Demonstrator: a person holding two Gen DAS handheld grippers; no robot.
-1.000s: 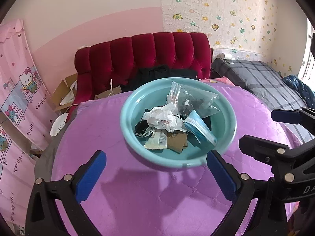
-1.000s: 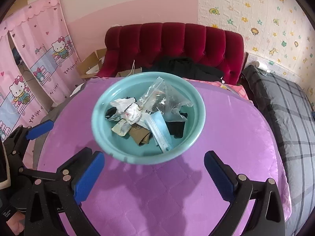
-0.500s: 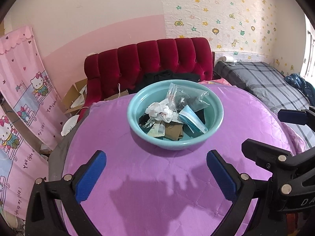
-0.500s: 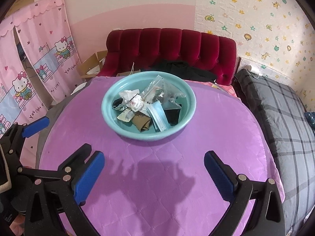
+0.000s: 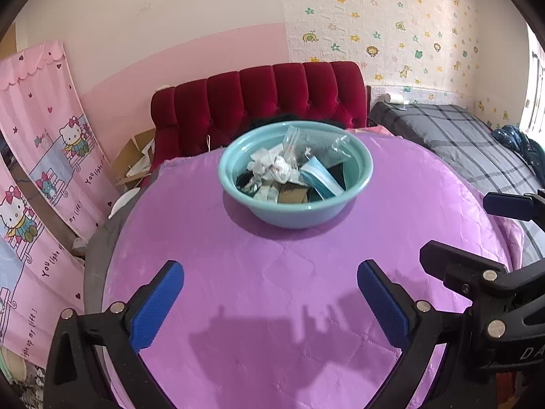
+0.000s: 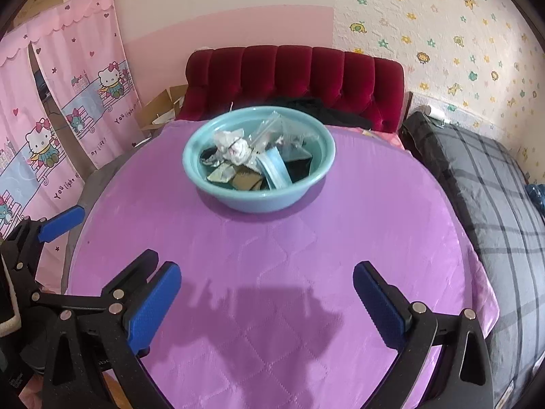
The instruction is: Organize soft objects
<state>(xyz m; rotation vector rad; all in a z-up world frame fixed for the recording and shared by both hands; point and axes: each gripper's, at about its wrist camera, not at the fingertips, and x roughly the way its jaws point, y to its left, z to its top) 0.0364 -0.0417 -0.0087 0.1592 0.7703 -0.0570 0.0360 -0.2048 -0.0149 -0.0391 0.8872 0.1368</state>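
Soft bits fill the bowl [image 5: 295, 173] at the far side of the purple counter [image 5: 272, 272] in the left view: a crumpled tissue [image 5: 272, 167], a blue mask [image 5: 322, 179] and a clear bag [image 5: 306, 143], with the left tool [image 5: 270, 301] spread wide and empty, well short of the bowl. Over to the right view, the same bowl [image 6: 259, 162] sits far from the right tool [image 6: 267, 301], also gaping and holding nothing. All of it looks light and limp, the bag probably slippery, so I'd pinch the tissue's raised bunch or the mask's edge.
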